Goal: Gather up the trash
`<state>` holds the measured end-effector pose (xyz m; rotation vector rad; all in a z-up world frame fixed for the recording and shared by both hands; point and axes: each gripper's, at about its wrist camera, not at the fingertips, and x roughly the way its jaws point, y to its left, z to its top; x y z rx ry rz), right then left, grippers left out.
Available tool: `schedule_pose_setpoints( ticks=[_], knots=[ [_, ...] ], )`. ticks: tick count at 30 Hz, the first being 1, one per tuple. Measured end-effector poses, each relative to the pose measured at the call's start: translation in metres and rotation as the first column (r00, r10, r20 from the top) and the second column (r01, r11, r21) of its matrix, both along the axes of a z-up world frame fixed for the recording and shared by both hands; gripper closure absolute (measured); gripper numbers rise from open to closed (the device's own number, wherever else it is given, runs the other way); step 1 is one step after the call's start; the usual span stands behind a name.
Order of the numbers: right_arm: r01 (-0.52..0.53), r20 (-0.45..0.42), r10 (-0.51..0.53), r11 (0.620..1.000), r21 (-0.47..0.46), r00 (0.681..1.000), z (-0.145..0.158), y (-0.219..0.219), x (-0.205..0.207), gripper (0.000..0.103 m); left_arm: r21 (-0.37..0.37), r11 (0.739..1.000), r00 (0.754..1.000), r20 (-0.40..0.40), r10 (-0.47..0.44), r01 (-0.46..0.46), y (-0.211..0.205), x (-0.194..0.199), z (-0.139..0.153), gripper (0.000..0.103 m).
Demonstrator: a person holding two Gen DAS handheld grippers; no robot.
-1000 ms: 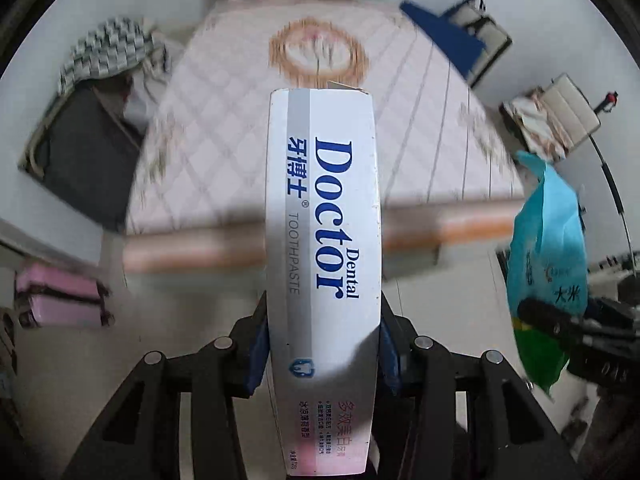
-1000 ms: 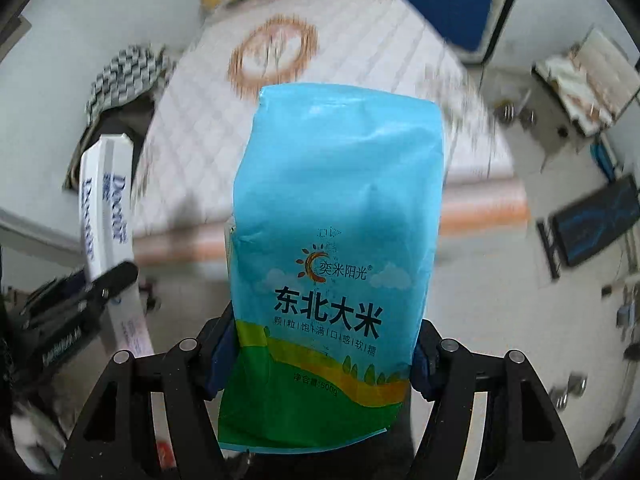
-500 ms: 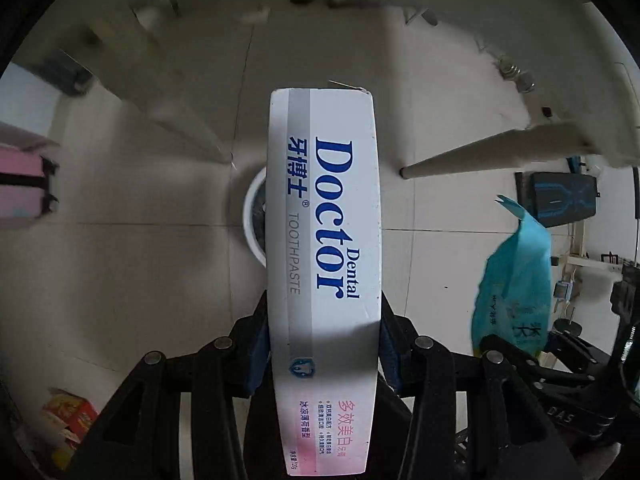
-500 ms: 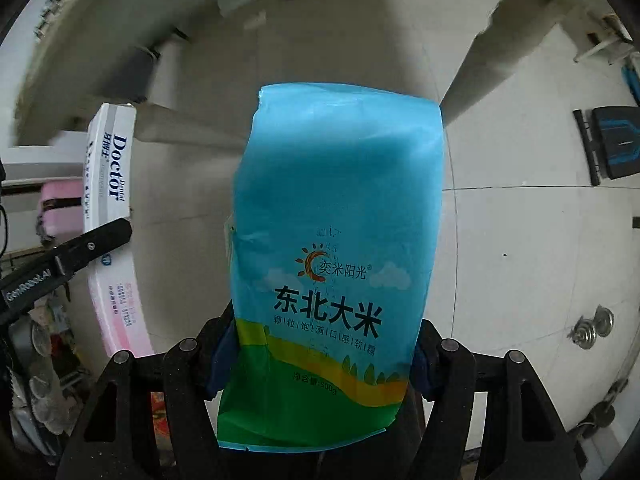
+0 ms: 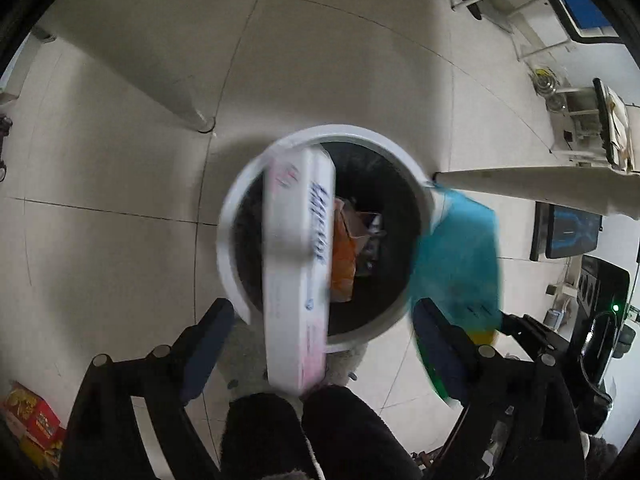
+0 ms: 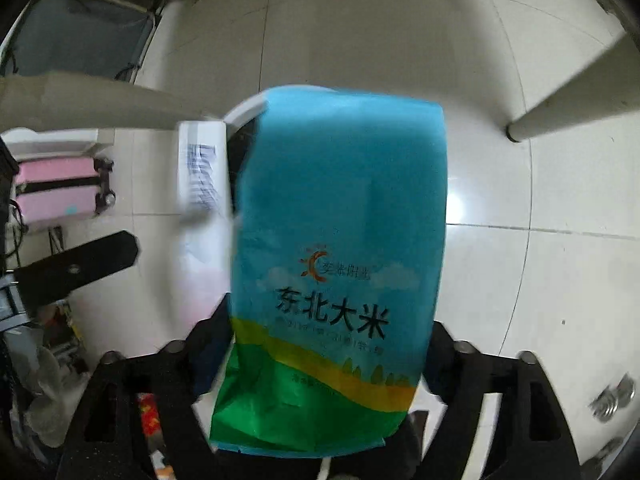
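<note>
While fingers point(image 5: 324, 316) point(image 6: 328, 348) spread — toothpaste box point(image 5: 298, 264), rice bag point(image 6: 340, 240) loose over part-filled bin point(image 5: 400, 156)

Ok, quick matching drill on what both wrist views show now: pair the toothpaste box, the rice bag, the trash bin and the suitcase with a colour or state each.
Things:
1. toothpaste box
2. rice bag
3. trash bin
4. suitcase

Descriptions:
A. pink, at the left edge of the right wrist view
B. white rim, dark inside, orange wrapper within
C. blue above, green below, between open jaws
D. white, blurred, lying over the bin's mouth

Pairs: 1-D, 2-C, 3-B, 4-A
</note>
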<state>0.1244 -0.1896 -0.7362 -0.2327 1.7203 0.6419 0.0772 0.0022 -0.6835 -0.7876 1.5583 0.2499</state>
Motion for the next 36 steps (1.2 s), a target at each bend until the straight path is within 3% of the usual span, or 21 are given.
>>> schedule_pose_setpoints(
  ticks=[1,6,8,14,29,36],
  knots=[
    [0.002,-0.007,-0.002,1.000,0.010,1.000,-0.003,-0.001,-0.001,0.003,0.013,1.000,1.000,-0.005,-0.001,0.001,0.001,-0.002,0.000,0.011],
    [0.008,0.015,-0.009,0.998,0.060,1.000,0.010,0.006,-0.002,0.001,0.137,0.990,1.000,-0.016,-0.025,0.027,-0.002,-0.014,0.029,0.011],
    [0.007,0.039,-0.009,0.999,0.034,0.999,0.018,0.007,0.003,0.001,0.196,0.980,1.000,-0.015,-0.026,0.029,0.001,-0.026,0.044,0.011],
    [0.027,0.177,-0.014,0.997,-0.073,0.984,0.088,0.002,-0.007,0.001,0.285,0.958,0.999,-0.010,-0.032,0.034,-0.003,-0.046,0.115,0.011],
    [0.042,0.261,-0.030,0.998,-0.041,0.965,0.404,-0.035,-0.054,0.001,0.285,0.955,0.992,0.075,-0.106,0.080,-0.044,-0.084,0.369,0.011],
    [0.069,0.296,-0.072,0.997,0.021,0.952,0.530,-0.060,-0.075,0.001,0.305,0.947,0.976,0.151,-0.155,0.103,-0.060,-0.100,0.460,0.011]
  ],
)
